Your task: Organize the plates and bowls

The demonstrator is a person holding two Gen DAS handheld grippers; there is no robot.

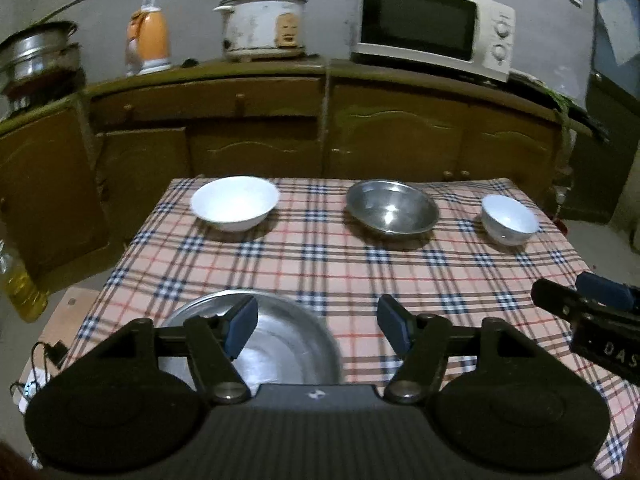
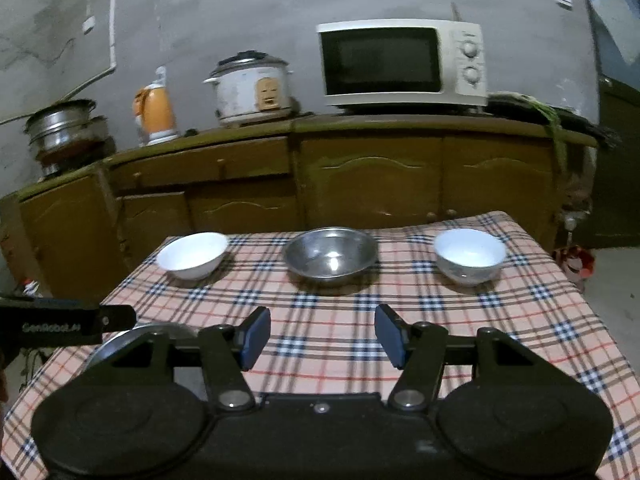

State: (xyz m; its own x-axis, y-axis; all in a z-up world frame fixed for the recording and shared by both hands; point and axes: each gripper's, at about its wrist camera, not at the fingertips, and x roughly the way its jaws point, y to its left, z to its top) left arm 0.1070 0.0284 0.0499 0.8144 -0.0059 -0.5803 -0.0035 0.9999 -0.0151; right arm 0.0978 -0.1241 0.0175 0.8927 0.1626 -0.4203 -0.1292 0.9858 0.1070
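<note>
We count two white bowls (image 1: 234, 203) (image 1: 509, 218), one wide, one small. We count two steel bowls (image 1: 392, 208) (image 1: 276, 344), one far, one near. On the sideboard we count one microwave (image 1: 434, 36), one rice cooker (image 1: 262, 24), one jug (image 1: 147, 38).

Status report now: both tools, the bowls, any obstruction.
Left tool open, empty. Right tool open, empty. Steel plate near edge; three bowls in far row, unstacked. Nothing blocking.
</note>
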